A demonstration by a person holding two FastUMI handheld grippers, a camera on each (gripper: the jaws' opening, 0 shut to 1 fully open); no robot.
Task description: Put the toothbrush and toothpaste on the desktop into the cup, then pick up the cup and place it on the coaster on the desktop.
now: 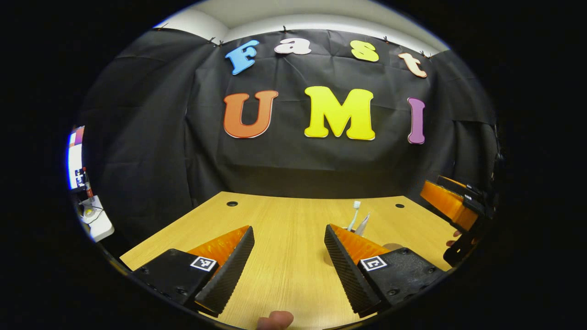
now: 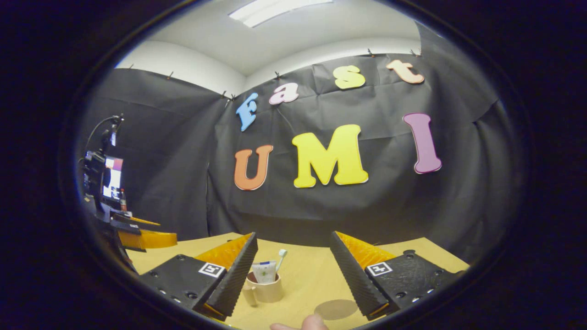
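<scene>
- In the left gripper view, your left gripper is hovering over the wooden desktop with its fingers spread wide, and nothing is sitting between them.
- A fingertip of yours is showing at the bottom edge of that view.
- Just past the left gripper's right-hand finger, the toothbrush and the toothpaste are poking up; that finger is hiding the cup below them.
- At the far right of that view, your right gripper is hanging above the desktop's edge, with part of your hand under it.
- In the right gripper view, your left gripper is showing at the far left.
- Your right gripper is holding its fingers wide apart, gripping nothing.
- The cup is standing upright on the desktop, just beside the right gripper's left-hand finger, with the toothpaste and toothbrush standing in it.
- The round coaster is lying flat to the right of the cup, apart from it, near the right-hand finger.
</scene>
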